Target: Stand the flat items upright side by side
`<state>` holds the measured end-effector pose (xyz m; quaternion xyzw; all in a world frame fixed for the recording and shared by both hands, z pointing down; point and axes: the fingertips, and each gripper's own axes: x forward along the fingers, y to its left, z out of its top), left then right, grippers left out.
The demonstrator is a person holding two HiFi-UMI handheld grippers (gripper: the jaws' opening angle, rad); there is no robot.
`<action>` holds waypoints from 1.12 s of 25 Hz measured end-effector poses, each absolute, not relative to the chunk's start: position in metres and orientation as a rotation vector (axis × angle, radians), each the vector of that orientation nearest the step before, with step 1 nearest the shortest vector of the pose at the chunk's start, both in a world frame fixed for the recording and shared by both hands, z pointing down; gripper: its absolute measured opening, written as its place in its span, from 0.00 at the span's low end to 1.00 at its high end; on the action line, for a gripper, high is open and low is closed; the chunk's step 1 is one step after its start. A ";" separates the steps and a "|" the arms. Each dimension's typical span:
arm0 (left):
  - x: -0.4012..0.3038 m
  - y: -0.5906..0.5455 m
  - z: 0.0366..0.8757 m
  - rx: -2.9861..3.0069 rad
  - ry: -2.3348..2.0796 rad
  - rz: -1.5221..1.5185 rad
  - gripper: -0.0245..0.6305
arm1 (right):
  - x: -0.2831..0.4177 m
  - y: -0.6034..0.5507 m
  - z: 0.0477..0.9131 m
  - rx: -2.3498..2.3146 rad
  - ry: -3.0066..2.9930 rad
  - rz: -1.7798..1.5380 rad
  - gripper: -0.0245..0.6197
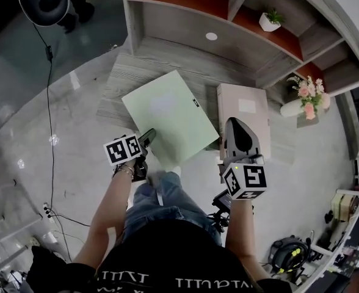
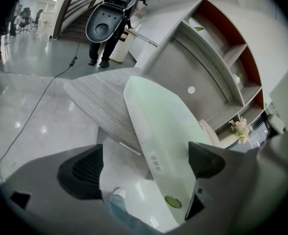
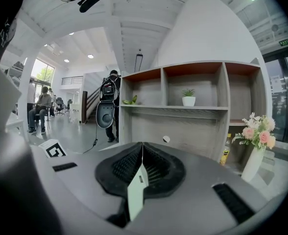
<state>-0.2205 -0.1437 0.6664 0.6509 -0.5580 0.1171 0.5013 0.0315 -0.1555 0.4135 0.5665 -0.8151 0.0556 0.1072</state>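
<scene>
While the right tool [image 3: 142,151] pinches a thin sheet [image 3: 135,192], the left tool [image 2: 146,165] gapes. Its jaws straddle a green board [image 2: 158,121].

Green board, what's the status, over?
Left gripper open around green board edge. Right gripper shut on it. Board tilted, not upright. Beige box lies flat beyond.

We stand in an open office lobby. A polished grey floor [image 1: 27,133] mirrors the ceiling lights. A built-in shelf unit [image 3: 193,109] carries a potted plant [image 3: 188,98], and a vase of flowers [image 3: 255,143] sits beside it. Farther off we see a staircase [image 2: 78,28], tall windows [image 3: 42,75], a seated person [image 3: 37,109] near office chairs [image 3: 60,104], and a green exit sign [image 3: 284,42].
</scene>
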 end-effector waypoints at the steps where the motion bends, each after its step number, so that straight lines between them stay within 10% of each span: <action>1: -0.220 -0.141 0.667 1.582 -1.323 0.257 0.88 | 0.030 -0.153 0.413 1.669 -2.394 0.161 0.06; 16: -0.170 -0.153 0.677 1.512 -0.904 -0.333 0.86 | 0.024 -0.122 0.420 1.634 -2.314 0.127 0.06; 28: -0.157 -0.152 0.673 1.466 -0.834 -0.372 0.59 | 0.025 -0.104 0.422 1.641 -2.291 0.131 0.06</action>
